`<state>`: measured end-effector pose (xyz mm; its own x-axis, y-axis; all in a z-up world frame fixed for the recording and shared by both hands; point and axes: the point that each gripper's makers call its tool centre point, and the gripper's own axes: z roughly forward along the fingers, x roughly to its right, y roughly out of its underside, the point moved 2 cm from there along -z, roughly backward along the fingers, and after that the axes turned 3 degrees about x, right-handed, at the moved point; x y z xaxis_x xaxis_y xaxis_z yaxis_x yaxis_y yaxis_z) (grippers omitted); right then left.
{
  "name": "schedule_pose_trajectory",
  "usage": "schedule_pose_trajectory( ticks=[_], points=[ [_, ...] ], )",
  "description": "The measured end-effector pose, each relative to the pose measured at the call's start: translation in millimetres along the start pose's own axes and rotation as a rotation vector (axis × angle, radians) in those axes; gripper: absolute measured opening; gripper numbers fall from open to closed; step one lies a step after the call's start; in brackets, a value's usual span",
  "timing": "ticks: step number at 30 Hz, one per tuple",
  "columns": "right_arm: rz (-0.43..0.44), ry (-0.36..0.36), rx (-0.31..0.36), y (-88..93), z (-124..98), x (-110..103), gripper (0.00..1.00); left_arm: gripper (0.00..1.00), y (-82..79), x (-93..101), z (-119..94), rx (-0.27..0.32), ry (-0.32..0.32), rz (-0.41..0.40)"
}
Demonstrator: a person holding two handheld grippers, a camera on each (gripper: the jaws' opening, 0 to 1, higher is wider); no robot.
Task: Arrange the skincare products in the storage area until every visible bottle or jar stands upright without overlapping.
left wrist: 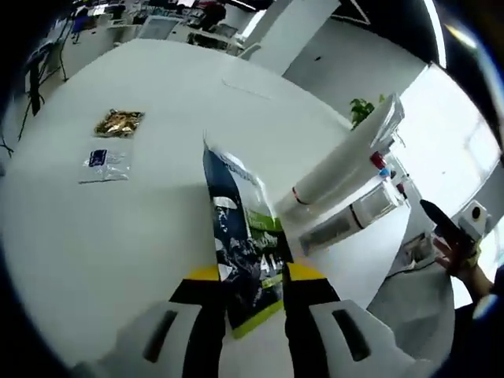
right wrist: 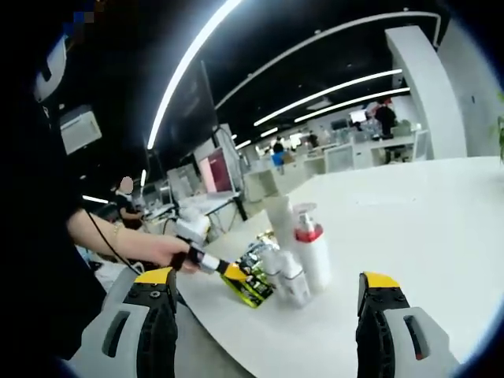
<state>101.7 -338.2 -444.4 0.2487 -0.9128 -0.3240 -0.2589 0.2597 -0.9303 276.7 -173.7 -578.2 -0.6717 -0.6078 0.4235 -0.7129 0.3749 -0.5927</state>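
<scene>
In the left gripper view we see our left tool clenched on a dark sachet with a green-yellow edge, held just above the white counter; beside the sachet, toward the counter's edge, lie a white tube and flat white boxes; well beyond it rest two small packets. The right gripper view gives us the other side: our right tool released, jaws wide apart; near it on the counter stand a red-collared pump bottle and smaller white bottles; the left tool holds the sachet just beside them.
</scene>
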Motion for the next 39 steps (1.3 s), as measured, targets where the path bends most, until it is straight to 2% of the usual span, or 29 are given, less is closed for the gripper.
schedule_pose_trajectory(
  ticks=[4, 6, 8, 14, 17, 20, 21, 23, 29, 31, 32, 38, 39],
  points=[
    [0.003, -0.002, -0.004, 1.0, 0.8, 0.0, 0.99, 0.29, 5.0, 4.5, 1.8, -0.031, -0.03, 0.088],
    [0.003, -0.004, -0.006, 1.7, 0.9, 0.2, 0.99, 0.31, 5.3, 1.2, 1.3, -0.044, -0.051, 0.135],
    [0.003, -0.004, -0.008, 2.0, 1.0, 0.1, 0.99, 0.32, 7.0, 5.7, 1.0, -0.059, -0.061, 0.177],
    [0.005, -0.002, -0.005, 1.2, 0.9, -0.6, 0.99, 0.3, 3.1, 0.2, -0.8, -0.065, -0.074, 0.195],
    [0.005, -0.002, -0.005, 1.0, 1.1, -1.5, 0.99, 0.31, -0.5, -0.8, -0.7, -0.066, -0.096, 0.257],
    [0.007, -0.002, -0.006, 1.3, 1.2, -1.5, 0.99, 0.33, -5.8, 7.8, 4.1, -0.035, -0.054, 0.385],
    [0.008, -0.002, -0.009, 2.0, 1.3, -1.0, 0.99, 0.34, -1.6, 14.5, 7.8, -0.046, -0.046, 0.461],
    [0.006, -0.002, -0.009, 2.0, 1.4, -0.6, 0.99, 0.35, 7.5, 20.7, 11.0, -0.084, -0.033, 0.555],
    [0.01, -0.001, -0.009, 2.1, 1.2, -0.1, 0.99, 0.33, 25.7, 15.1, 18.3, -0.184, -0.038, 0.683],
    [0.009, -0.002, -0.009, 2.0, 1.1, -0.3, 0.99, 0.36, 29.9, 7.9, 19.0, -0.212, -0.033, 0.715],
    [0.01, -0.002, -0.01, 2.2, 1.0, -0.2, 0.99, 0.36, 25.7, 6.9, 17.8, -0.191, -0.025, 0.692],
    [0.01, -0.002, -0.012, 3.1, 1.2, 1.2, 0.99, 0.36, 22.2, -5.9, 17.6, -0.23, 0.008, 0.704],
    [0.009, -0.003, -0.012, 3.2, 1.5, 0.7, 0.99, 0.36, 25.4, -0.4, 16.2, -0.236, 0.012, 0.702]
  ],
)
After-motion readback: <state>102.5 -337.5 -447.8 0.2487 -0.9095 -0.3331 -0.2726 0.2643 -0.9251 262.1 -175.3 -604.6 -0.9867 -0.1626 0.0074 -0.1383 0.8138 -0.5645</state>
